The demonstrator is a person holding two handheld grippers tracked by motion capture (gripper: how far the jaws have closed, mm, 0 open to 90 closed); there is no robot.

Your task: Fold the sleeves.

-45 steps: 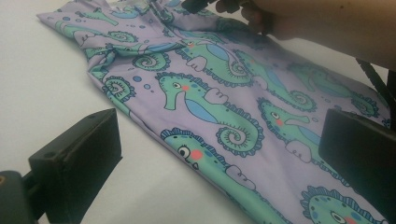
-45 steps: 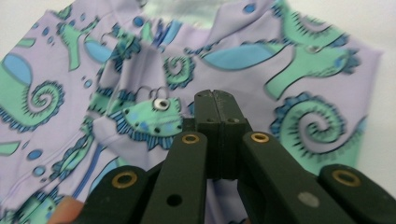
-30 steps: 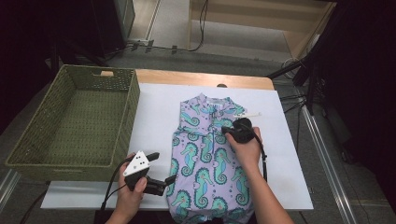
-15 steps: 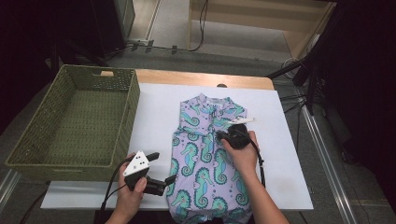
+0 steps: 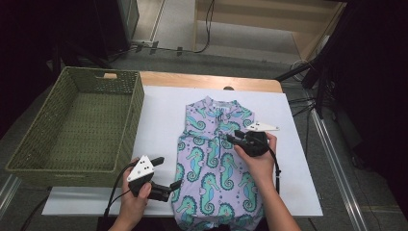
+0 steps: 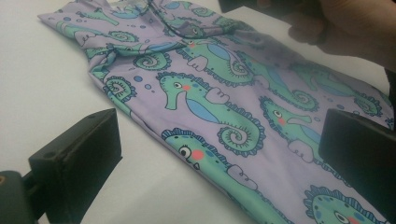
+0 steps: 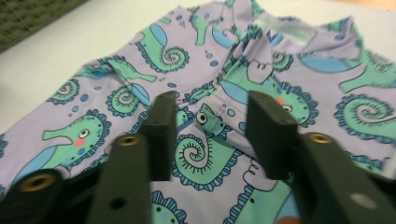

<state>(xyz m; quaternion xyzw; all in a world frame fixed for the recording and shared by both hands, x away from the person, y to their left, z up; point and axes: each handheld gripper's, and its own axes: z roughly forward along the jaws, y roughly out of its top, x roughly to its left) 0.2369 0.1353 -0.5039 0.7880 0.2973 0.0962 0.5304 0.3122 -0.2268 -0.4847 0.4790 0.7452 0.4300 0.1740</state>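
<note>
Since a second ago: my right gripper (image 5: 230, 139) has drawn back leftward on the garment's chest, and its jaws have just been opening; nothing is pinched between them.
Right claw: partly spread, hovering over the placket, cloth below, not gripped.
Left claw: my left gripper (image 5: 169, 173) spread wide, straddling the garment's near left edge without pinching.
Garment place: seahorse romper (image 5: 214, 163) lies flat on the white sheet (image 5: 159, 110), right of the wicker basket (image 5: 72, 125).
Garment axis: long axis runs near to far, collar at the far end.
Key relation: I judge the left hand nearer the hem, the right nearer the collar.
</note>
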